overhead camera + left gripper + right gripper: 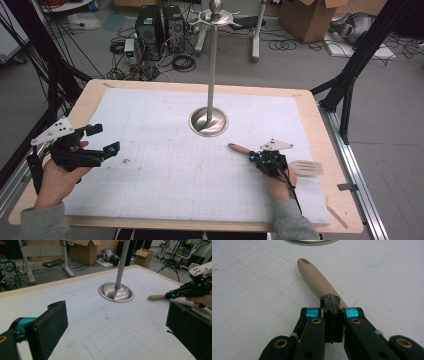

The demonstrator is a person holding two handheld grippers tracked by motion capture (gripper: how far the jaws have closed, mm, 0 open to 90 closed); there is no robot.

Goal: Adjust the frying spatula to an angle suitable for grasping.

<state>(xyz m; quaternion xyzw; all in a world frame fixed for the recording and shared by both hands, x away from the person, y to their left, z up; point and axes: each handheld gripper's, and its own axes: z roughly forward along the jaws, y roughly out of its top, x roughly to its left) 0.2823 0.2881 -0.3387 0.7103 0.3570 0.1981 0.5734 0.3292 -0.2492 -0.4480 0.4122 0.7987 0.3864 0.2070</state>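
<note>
A wooden spatula (239, 148) lies on the white grid mat, with its handle (317, 277) pointing toward the metal stand and its slotted blade (306, 168) to the right. My right gripper (254, 156) sits over the middle of the handle. Its jaws (330, 300) are shut flush against each other, and the handle runs underneath them rather than between the pads. I cannot tell whether they touch the wood. My left gripper (104, 139) is held at the table's left edge, open wide with nothing between its pads (50, 325). In the left gripper view the right gripper (175, 293) and the spatula's handle end (156, 297) show at the far right.
A metal pole stands upright in a round dished base (208, 121) at the middle back of the mat, with a hook ring (216, 15) on top. The base (115, 292) lies just beyond the spatula's handle. The wooden table's edge (345, 200) borders the mat.
</note>
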